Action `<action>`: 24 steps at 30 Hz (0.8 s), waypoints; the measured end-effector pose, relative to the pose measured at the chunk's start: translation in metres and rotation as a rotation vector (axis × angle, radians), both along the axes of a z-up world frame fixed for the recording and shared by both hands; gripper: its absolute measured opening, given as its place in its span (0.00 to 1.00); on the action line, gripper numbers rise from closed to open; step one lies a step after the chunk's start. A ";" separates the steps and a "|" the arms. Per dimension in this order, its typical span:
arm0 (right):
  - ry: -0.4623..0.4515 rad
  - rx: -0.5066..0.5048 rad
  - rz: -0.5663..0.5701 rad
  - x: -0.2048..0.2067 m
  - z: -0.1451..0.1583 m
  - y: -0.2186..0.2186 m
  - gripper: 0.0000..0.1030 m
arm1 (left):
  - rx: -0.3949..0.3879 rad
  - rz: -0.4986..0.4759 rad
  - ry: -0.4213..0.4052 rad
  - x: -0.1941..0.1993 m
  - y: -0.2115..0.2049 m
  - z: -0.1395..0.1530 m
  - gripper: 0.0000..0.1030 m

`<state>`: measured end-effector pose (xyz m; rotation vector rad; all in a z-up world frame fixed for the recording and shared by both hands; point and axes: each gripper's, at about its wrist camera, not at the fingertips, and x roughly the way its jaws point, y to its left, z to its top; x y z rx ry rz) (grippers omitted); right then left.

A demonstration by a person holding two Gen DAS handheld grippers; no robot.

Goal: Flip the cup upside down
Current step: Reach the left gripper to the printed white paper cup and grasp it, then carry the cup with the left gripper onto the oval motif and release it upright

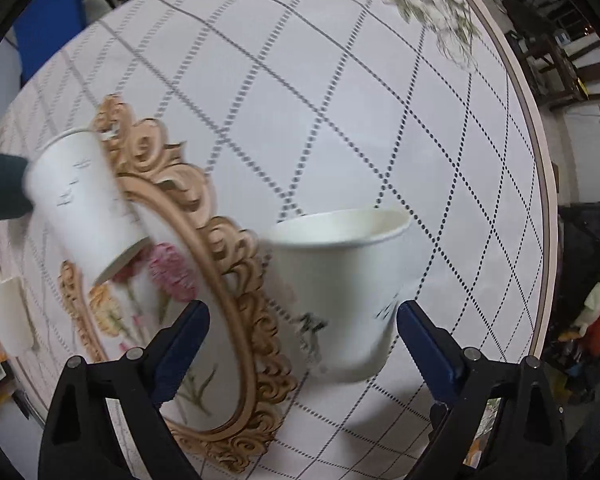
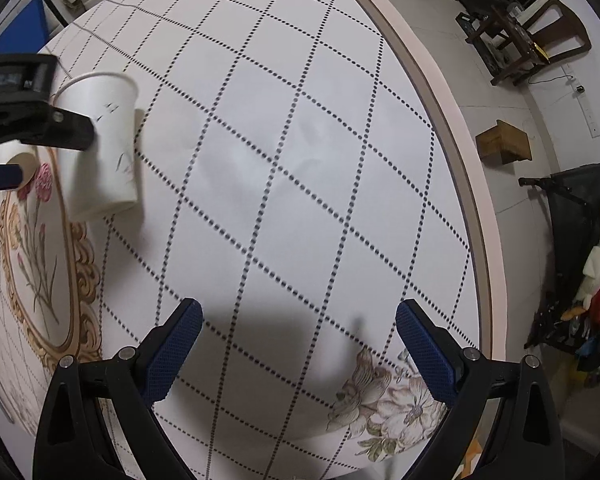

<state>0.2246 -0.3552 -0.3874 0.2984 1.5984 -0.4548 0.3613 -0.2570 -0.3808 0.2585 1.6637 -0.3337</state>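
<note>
Cup position first: white paper cup (image 1: 342, 292), tapered, thin-walled, with a rolled rim and faint grey print, is standing mouth-up on the table (image 1: 340, 120), lying between the blue pads of the left tongs (image 1: 302, 322). Its long axis is running upright, wide mouth on top, narrow base down on the cloth. Left tongs are standing wide; the right-hand pad looks close against the cup wall, the other pad well clear, so no squeeze is showing. Right tongs (image 2: 298, 322) are also gaping wide over bare cloth, holding nothing, well apart from the cup, so the left hand is nearer. Table is wearing a smooth white cloth with dotted diamond lines and a printed gold scroll frame (image 1: 204, 240). Second white paper cup (image 1: 84, 204) is lying tilted beyond that frame.
</note>
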 end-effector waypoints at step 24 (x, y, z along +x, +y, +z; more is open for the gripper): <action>0.001 0.011 0.016 0.015 -0.017 -0.018 0.97 | 0.060 -0.053 -0.032 -0.010 -0.002 -0.042 0.59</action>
